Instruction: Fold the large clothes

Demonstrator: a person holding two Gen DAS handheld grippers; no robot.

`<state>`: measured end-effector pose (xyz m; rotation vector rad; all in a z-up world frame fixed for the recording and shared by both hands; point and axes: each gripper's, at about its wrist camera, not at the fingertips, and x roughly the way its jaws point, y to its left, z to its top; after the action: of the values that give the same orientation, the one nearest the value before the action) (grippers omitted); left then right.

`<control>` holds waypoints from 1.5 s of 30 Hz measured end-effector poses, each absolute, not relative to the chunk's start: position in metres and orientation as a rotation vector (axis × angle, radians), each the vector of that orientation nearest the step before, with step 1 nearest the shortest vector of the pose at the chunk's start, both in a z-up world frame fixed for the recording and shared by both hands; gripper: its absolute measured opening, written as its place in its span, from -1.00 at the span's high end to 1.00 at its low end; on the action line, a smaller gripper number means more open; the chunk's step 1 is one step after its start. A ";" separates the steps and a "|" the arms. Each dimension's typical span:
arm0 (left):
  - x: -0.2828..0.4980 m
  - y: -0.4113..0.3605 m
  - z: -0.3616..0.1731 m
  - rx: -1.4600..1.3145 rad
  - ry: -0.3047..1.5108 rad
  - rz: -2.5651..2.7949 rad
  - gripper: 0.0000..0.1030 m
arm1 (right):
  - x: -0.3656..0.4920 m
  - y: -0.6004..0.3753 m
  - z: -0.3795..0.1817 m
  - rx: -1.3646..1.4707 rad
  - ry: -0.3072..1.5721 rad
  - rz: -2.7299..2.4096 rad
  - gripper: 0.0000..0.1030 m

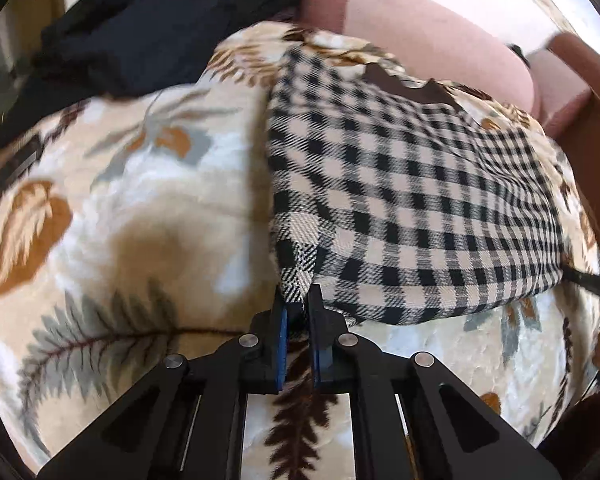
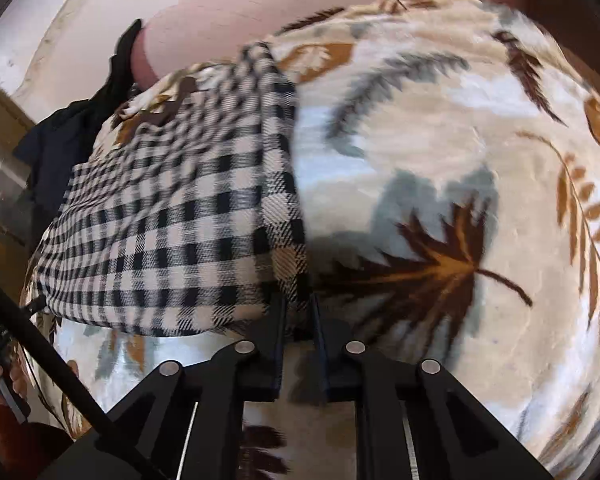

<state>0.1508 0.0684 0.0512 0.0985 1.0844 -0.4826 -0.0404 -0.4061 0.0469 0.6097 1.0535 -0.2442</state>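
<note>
A black-and-cream checked garment lies on a cream blanket printed with leaves. In the left wrist view my left gripper is shut on the garment's near left corner. In the right wrist view the same garment lies left of centre, and my right gripper is shut on its near right corner. Both corners sit pinched between the black fingers, low over the blanket.
A pile of dark clothes lies at the back left of the blanket. A pink cushion sits behind the garment. A wooden bed frame runs along the right. A person's hand shows at lower left.
</note>
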 end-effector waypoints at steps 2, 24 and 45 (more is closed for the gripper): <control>0.151 0.075 0.052 0.091 1.082 -0.472 0.73 | -0.043 -0.409 0.051 0.601 1.053 -0.275 0.45; 0.165 0.010 0.088 0.005 0.921 -0.492 0.02 | 0.063 -0.300 0.097 0.388 0.841 -0.168 0.18; 0.237 0.040 0.058 -0.192 0.996 -0.245 -0.05 | 0.085 -0.375 0.070 0.608 0.760 -0.414 0.10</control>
<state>0.2366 0.0397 0.0584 -0.1918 0.9955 -0.2446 0.0852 -0.3752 0.0698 0.6085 0.7597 -0.4139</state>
